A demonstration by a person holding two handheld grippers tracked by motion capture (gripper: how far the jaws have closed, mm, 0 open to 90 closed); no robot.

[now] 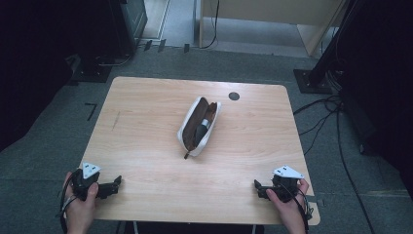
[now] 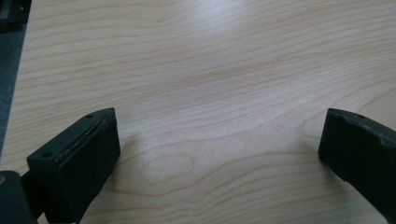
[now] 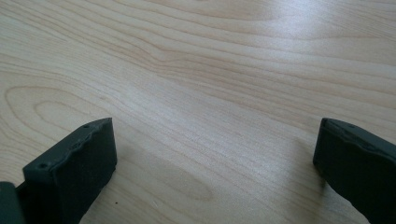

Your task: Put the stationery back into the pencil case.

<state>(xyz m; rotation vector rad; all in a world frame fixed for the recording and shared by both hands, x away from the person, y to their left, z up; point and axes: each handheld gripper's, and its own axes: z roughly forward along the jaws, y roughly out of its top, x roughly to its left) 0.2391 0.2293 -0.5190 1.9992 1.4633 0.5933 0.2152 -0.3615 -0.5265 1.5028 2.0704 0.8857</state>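
The left tongs [image 1: 116, 184] rested at the near left corner of the wooden bench [image 1: 146, 126], held in the person's left hand [image 1: 80, 202], with the jaws pointing inward along the front edge. In the left gripper view those tongs [image 2: 219, 135] were spread wide, with bare wood grain between the two black jaws and nothing pinched in them.

The right tongs [image 1: 258, 186] sat at the near right corner, gripped by the right hand [image 1: 287, 202], jaws aimed back toward the left. The right gripper view showed these tongs [image 3: 215, 142] spread just as wide, again with plain bench top between the jaws and nothing held. Each gripper carried a grey three-cornered plate on top, and cables trailed off toward the person's wrists.

The white pencil case [image 1: 199, 126] lay around the middle of the bench, set on a diagonal, its zip open and its brown lining showing. A dark pen-like object [image 1: 202, 129] lay inside it; I could not make out exactly what it was. The case sat well apart from both tongs, farther up the bench and roughly between them. A small dark round cap [image 1: 234, 96] marked the bench surface beyond the case, toward the far edge.
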